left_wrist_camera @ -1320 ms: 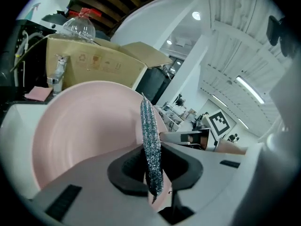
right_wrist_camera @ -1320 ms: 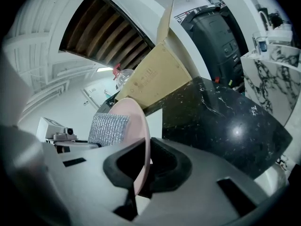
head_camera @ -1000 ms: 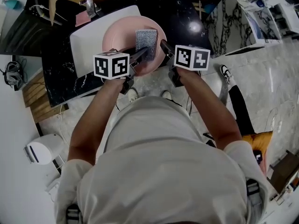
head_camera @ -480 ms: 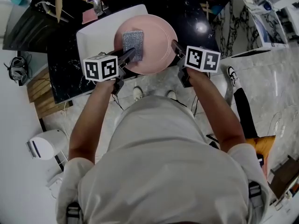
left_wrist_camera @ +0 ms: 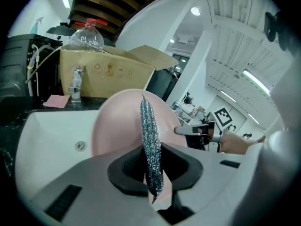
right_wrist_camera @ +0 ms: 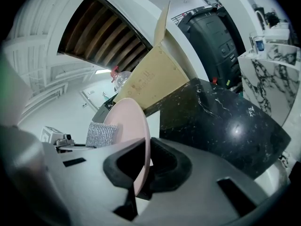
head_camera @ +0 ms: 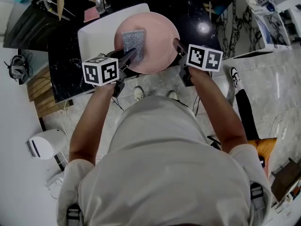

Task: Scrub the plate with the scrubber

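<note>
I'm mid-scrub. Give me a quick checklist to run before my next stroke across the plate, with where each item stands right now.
1. Left hand-held gripper clamped on the silver mesh scrubber pad: ok.
2. Right hand-held gripper clamped on the rim of the round pink plate: ok.
3. Scrubber pad positioned over the plate's face: ok.
4. Firm contact between pad and plate: cannot tell.
5. Plate held above the white sink basin: ok.
6. Water or soap on the plate: cannot tell.
</note>
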`<action>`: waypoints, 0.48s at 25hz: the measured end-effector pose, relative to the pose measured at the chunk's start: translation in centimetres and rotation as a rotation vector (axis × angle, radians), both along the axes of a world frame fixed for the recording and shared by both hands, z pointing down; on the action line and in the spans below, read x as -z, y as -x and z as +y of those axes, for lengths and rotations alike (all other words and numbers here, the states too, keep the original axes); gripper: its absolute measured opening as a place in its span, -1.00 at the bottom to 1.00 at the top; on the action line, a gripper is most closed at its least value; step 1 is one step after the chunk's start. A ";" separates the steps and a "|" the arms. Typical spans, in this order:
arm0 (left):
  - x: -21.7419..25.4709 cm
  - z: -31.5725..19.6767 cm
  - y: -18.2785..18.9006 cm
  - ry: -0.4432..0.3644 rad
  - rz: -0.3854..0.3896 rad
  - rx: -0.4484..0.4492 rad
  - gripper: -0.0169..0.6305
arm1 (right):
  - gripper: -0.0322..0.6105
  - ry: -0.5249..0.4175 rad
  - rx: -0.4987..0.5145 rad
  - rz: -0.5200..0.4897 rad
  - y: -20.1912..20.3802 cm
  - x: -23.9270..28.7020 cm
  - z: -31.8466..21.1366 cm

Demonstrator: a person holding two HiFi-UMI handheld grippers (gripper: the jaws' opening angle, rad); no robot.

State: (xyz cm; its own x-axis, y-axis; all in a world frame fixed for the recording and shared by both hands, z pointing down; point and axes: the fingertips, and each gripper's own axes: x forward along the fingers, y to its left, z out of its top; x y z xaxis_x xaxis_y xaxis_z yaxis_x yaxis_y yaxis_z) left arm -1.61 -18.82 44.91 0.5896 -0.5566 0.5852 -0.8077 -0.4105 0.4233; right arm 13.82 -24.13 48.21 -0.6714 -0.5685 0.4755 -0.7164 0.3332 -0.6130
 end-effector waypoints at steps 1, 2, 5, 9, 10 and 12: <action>0.1 0.2 -1.2 0.000 0.013 -0.022 -0.74 | -0.83 -0.002 0.000 -0.003 0.2 0.1 0.0; 0.1 0.4 -2.3 0.002 0.025 -0.042 -0.74 | -0.83 -0.003 0.001 -0.006 0.4 0.3 0.0; -0.2 0.6 -5.0 0.018 0.061 -0.083 -0.74 | -0.83 -0.007 0.008 -0.013 0.8 0.7 0.1; -0.4 0.6 -8.0 0.037 0.110 -0.123 -0.74 | -0.83 -0.012 0.017 -0.020 1.2 1.0 0.3; -0.5 0.6 -8.4 0.039 0.113 -0.130 -0.74 | -0.83 -0.014 0.020 -0.018 1.2 1.1 0.4; -0.8 0.5 -8.5 0.043 0.106 -0.133 -0.74 | -0.82 -0.017 0.023 -0.013 1.1 1.1 0.4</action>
